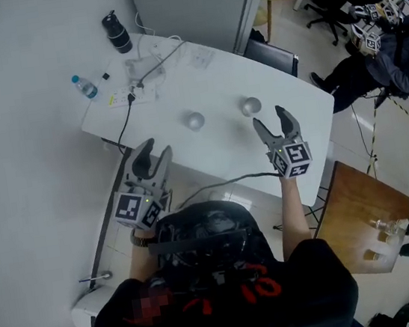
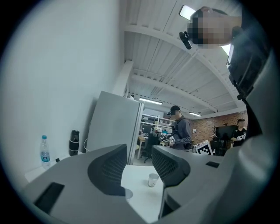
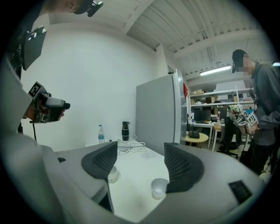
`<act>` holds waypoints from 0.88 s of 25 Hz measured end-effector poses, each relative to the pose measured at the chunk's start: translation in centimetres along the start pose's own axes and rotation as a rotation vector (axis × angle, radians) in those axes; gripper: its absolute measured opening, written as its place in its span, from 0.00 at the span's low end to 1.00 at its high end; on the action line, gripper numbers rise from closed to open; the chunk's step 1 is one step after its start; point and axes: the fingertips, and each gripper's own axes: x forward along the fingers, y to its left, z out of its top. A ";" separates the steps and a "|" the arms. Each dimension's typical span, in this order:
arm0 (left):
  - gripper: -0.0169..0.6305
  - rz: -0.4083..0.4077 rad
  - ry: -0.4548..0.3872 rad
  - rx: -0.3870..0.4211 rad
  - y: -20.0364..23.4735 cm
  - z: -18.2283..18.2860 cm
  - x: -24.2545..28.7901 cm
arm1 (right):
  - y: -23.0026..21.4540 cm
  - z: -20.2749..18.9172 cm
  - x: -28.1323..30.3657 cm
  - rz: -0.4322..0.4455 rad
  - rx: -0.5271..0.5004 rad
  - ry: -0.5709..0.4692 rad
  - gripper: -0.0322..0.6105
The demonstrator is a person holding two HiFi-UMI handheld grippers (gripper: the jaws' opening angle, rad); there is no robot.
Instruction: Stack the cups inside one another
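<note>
Two cups stand upright on the white counter (image 1: 224, 88), and neither is inside the other. The left cup (image 1: 195, 120) and the right cup (image 1: 250, 105) sit side by side near the middle of the counter, with bare surface between them and no contact. The stacking looks not yet begun.

Neither tool has hold of anything. The left tool (image 1: 154, 152) hovers at the near left edge of the counter. Its jaws are well apart, with only air between the pads. In the left gripper view the right cup shows far off through the gap, and the left cup peeks out from behind the left jaw. The right tool (image 1: 271, 118) is held in the air over the near side of the counter, just short of the right cup. Its jaws are likewise spread, and nothing is between them. In the right gripper view the right cup's open mouth shows beside the right jaw, and the left cup is half hidden behind the left jaw.

By my reading, all of the task remains. One cup has to be gripped, lifted clear, carried over the other and lowered into its mouth. The right tool seems better placed to start on the right cup.

At the far left corner a water bottle (image 1: 85, 86), a dark flask (image 1: 117, 32) and some cables (image 1: 137, 85) lie well apart from the cups and out of the way.
</note>
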 end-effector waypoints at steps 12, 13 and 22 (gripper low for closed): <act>0.28 -0.105 0.042 0.085 -2.8 -0.5 3.1 | 1.6 1.9 -3.8 -0.047 0.009 -0.063 0.55; 0.28 -0.109 0.049 0.074 -2.8 -0.7 3.2 | 1.7 1.7 -3.7 -0.043 0.010 -0.059 0.55; 0.27 -0.128 0.045 0.077 -3.0 -0.4 3.0 | 5.2 -1.2 -1.8 0.060 -0.003 0.030 0.55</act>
